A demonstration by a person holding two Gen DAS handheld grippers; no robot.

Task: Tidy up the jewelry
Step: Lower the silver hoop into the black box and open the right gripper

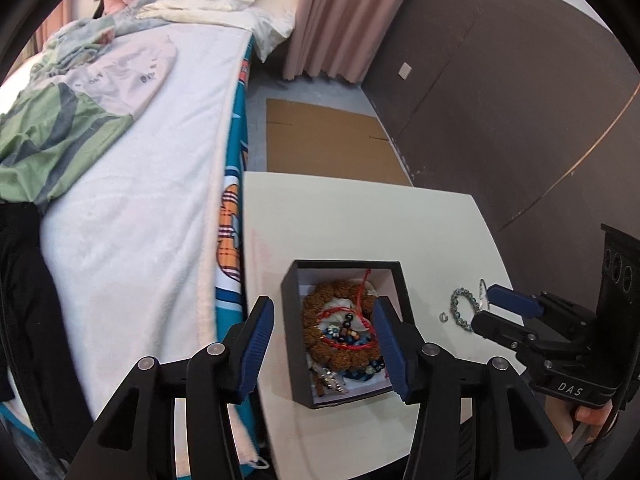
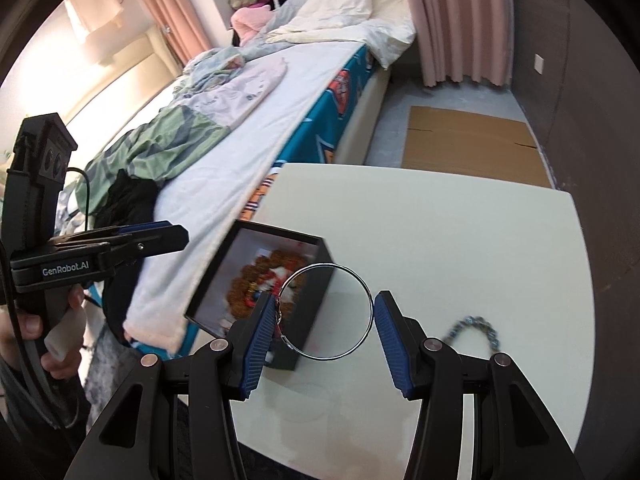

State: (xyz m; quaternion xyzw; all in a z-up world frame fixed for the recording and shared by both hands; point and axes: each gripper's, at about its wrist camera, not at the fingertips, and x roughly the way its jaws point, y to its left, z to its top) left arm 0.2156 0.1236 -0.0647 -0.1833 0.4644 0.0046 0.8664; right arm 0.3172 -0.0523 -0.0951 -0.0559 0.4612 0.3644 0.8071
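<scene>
A thin silver hoop (image 2: 326, 312) spans my right claw (image 2: 325, 322), touching both spread blue pads, above the black jewelry box (image 1: 344, 332) on the white table (image 2: 460, 240). My left claw (image 1: 326, 340) hangs spread over the box; a beaded bracelet (image 1: 464, 308) lies beside it.

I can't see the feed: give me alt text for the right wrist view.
The right gripper holds a thin silver bangle across its spread fingers, above a white table. Behind the bangle sits an open black box of jewelry; a bead bracelet lies to the right, and the left gripper hovers at left.
</scene>
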